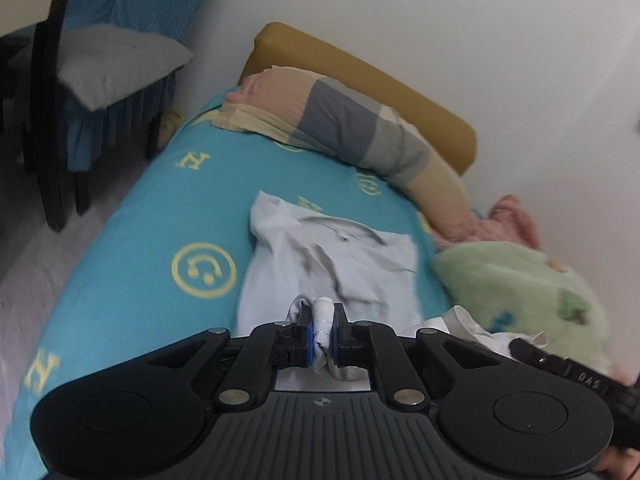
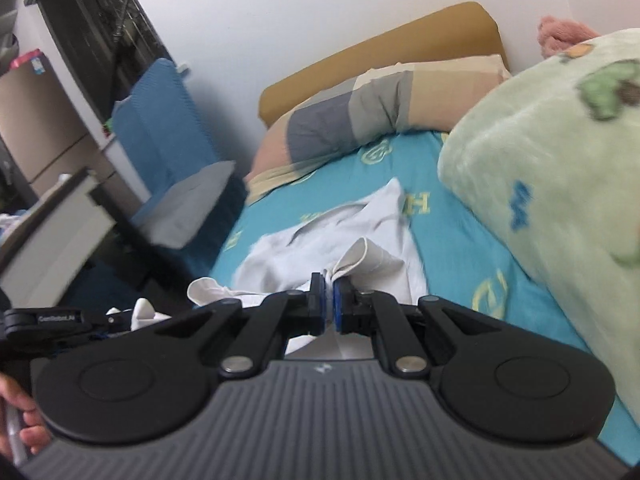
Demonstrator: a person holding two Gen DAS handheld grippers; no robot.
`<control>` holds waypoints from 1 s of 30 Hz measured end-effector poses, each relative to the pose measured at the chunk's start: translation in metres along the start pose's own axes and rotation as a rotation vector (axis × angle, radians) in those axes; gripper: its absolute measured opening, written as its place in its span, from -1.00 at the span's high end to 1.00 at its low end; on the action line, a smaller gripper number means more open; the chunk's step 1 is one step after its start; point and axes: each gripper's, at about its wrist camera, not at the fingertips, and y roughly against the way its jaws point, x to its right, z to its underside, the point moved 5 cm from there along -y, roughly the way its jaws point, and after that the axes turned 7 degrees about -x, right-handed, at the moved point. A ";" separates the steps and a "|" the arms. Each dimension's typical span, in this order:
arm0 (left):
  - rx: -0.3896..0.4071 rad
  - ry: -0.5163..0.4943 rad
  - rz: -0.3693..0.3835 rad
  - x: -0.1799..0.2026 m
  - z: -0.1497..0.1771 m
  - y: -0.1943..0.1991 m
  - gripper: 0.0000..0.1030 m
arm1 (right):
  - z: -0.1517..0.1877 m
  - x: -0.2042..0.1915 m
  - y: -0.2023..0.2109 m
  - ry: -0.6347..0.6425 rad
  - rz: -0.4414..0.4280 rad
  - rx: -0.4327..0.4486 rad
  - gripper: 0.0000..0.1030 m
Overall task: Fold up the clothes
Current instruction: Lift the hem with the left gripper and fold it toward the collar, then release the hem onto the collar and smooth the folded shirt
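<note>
Spread across the middle of the bed lies a pale grey-white collared shirt of soft cotton (image 1: 336,268), rumpled, its collar and placket turned toward the pillow end and its near hem lifted off the sheet. On that near edge the left gripper (image 1: 323,330) has its blue-padded jaws drawn together on a bunched fold of the shirt, the cloth squeezed into a small roll between the pads. Seen from the right wrist camera, the same shirt (image 2: 372,224) lies ahead, and the right gripper (image 2: 329,304) is likewise closed tight on a pinch of its fabric, with a loose white flap fanning out just beyond the fingertips. Both grippers hold the hem near each other, and each shows at the edge of the other's view. Under the shirt is a turquoise bedsheet printed with yellow letters and round emblems (image 1: 152,208). Beyond the collar rests a long pillow in patchwork blocks of pink, grey and beige (image 1: 344,128), lying against a mustard-brown padded headboard (image 1: 360,68) and a white wall. Just beside the shirt on the right is a fluffy pale green blanket with cartoon motifs (image 2: 552,160), with a pink fuzzy cloth (image 1: 512,216) behind it. Off the bed's left side stands a dark chair with a blue cover and a grey cushion (image 1: 112,60).
</note>
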 end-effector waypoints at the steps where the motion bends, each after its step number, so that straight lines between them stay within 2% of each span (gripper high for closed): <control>1: 0.004 -0.018 -0.020 -0.003 -0.003 -0.018 0.83 | -0.002 0.005 -0.021 0.004 0.012 -0.002 0.84; 4: 0.002 -0.087 -0.088 -0.009 -0.005 -0.067 0.83 | 0.001 0.019 -0.079 0.069 0.099 -0.064 0.84; 7: -0.009 -0.108 -0.115 -0.012 0.001 -0.090 0.83 | 0.010 0.032 -0.118 0.106 0.158 -0.107 0.81; 11: -0.023 -0.137 -0.151 -0.016 0.009 -0.120 0.80 | 0.012 0.025 -0.106 0.107 0.145 -0.086 0.78; 12: -0.026 -0.143 -0.152 -0.013 0.009 -0.118 0.65 | 0.012 0.023 -0.103 0.107 0.141 -0.080 0.77; 13: -0.027 -0.151 -0.153 -0.010 0.009 -0.115 0.41 | 0.012 0.021 -0.100 0.108 0.138 -0.075 0.67; 14: -0.019 -0.162 -0.159 -0.006 0.009 -0.107 0.27 | 0.013 0.019 -0.096 0.108 0.134 -0.069 0.26; 15: -0.010 -0.174 -0.164 -0.002 0.010 -0.100 -0.02 | 0.013 0.017 -0.093 0.108 0.131 -0.063 -0.04; 16: 0.000 -0.185 -0.169 0.003 0.010 -0.092 -0.29 | 0.013 0.015 -0.090 0.108 0.127 -0.058 -0.48; 17: 0.018 -0.197 -0.168 0.010 0.011 -0.080 -0.36 | 0.014 0.014 -0.087 0.109 0.124 -0.052 -0.55; 19: 0.045 -0.217 -0.150 0.023 0.014 -0.057 -0.43 | 0.013 0.005 -0.073 0.116 0.113 -0.046 -0.51; 25: 0.121 -0.256 -0.109 0.061 0.032 0.023 -0.71 | 0.012 -0.030 0.003 0.151 0.126 0.028 -0.51; 30: 0.166 -0.268 -0.082 0.079 0.069 0.081 -0.73 | 0.027 -0.048 0.066 0.181 0.145 0.072 -0.51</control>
